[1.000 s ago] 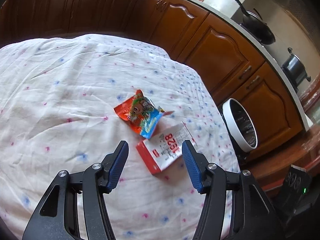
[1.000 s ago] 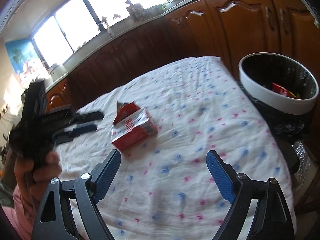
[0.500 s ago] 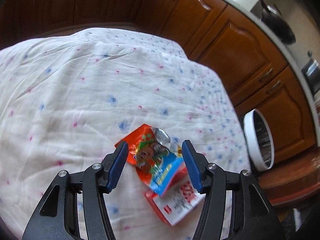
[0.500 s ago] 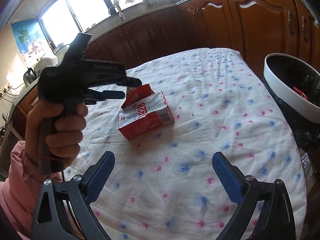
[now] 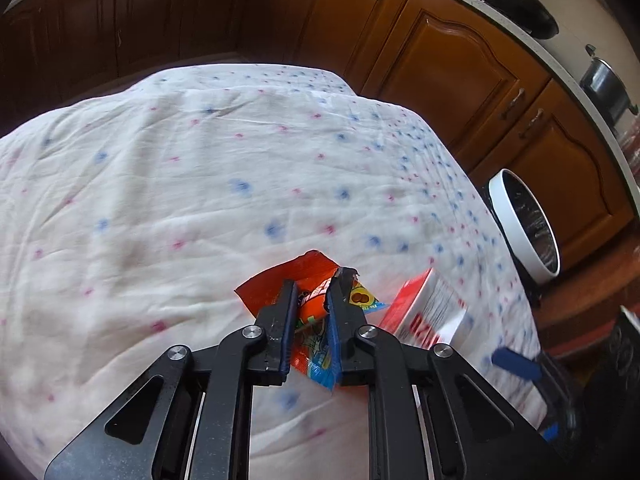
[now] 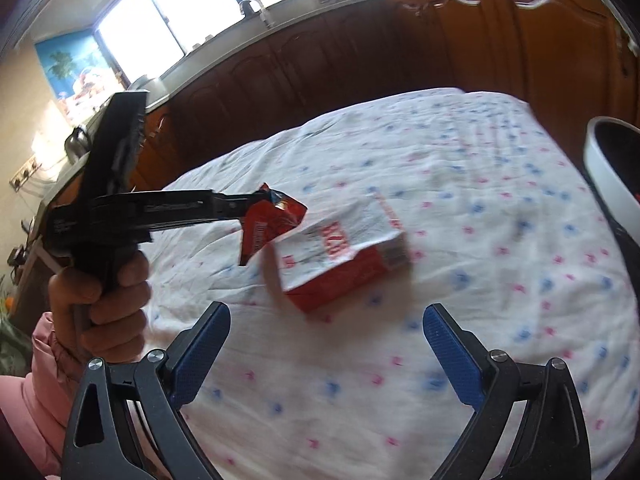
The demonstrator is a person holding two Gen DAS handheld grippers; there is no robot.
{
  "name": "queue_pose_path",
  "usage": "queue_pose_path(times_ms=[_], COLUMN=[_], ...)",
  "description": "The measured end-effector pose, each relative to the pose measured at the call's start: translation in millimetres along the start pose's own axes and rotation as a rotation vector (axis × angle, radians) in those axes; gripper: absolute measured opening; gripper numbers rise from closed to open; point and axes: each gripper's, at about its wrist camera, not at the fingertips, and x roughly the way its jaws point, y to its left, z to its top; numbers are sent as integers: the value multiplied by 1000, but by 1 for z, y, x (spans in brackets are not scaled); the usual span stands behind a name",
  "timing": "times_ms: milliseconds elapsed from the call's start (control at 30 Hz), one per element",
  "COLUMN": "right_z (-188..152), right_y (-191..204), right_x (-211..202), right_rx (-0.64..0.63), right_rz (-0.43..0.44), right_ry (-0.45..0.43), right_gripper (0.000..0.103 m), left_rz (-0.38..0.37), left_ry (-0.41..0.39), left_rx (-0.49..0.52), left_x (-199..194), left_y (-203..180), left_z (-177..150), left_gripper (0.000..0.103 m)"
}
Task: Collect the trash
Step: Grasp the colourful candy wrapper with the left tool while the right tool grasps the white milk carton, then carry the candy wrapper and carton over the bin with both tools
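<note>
My left gripper (image 5: 314, 288) is shut on an orange snack wrapper (image 5: 288, 284) and holds it just above the tablecloth. In the right wrist view the left gripper (image 6: 256, 200) shows from the side with the wrapper (image 6: 272, 220) hanging from its tip. A red and white carton (image 6: 344, 256) lies on the cloth beside it; it also shows in the left wrist view (image 5: 424, 312). My right gripper (image 6: 324, 340) is open and empty, a little short of the carton. A white-rimmed trash bin (image 5: 524, 224) stands off the table's right side, also in the right wrist view (image 6: 608, 168).
The table is covered by a white cloth with blue and pink dots (image 5: 200, 200). Brown kitchen cabinets (image 5: 440, 48) run behind it. A black pan (image 5: 516, 4) and a pot (image 5: 604, 84) sit on the counter at the right.
My left gripper has shut on the snack wrapper and lifted it off the cloth. My right gripper has moved closer to the carton and stays open.
</note>
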Motion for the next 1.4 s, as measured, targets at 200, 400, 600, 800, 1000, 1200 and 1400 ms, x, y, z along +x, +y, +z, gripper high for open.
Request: queue_pose_path(times_ms=[200,400,600,800,1000,1200,1400], right_z=[11,40,51,70,82,72,56], right_y=[7,-24,-44,-30,-55,-58,-55], right_x=[30,25,4,26,57,29,-7], right_rx=[-47,-21,150,178,273,205,152], right_rz=[-57,-238,-169,-224,-287,-220,-193], right_ry=[68,-1,-54,-73,-20,-70,-69], right_gripper=[72,56,78,84,70,50,50], left_rz=[-4,-3,-10,6,44,66,18], left_ry=[-16,13,15,-2,-30,-63,-76], left_rx=[14,33,31,27,3,-31,-7], left_x=[-31,-35,-34,-32,-33,-30,-28], left_y=[25,32,31,26,20,17,-1], left_z=[-15,-34,-46,-49,-55,-58,-58], left_gripper=[12,12,12,12,16,21,12])
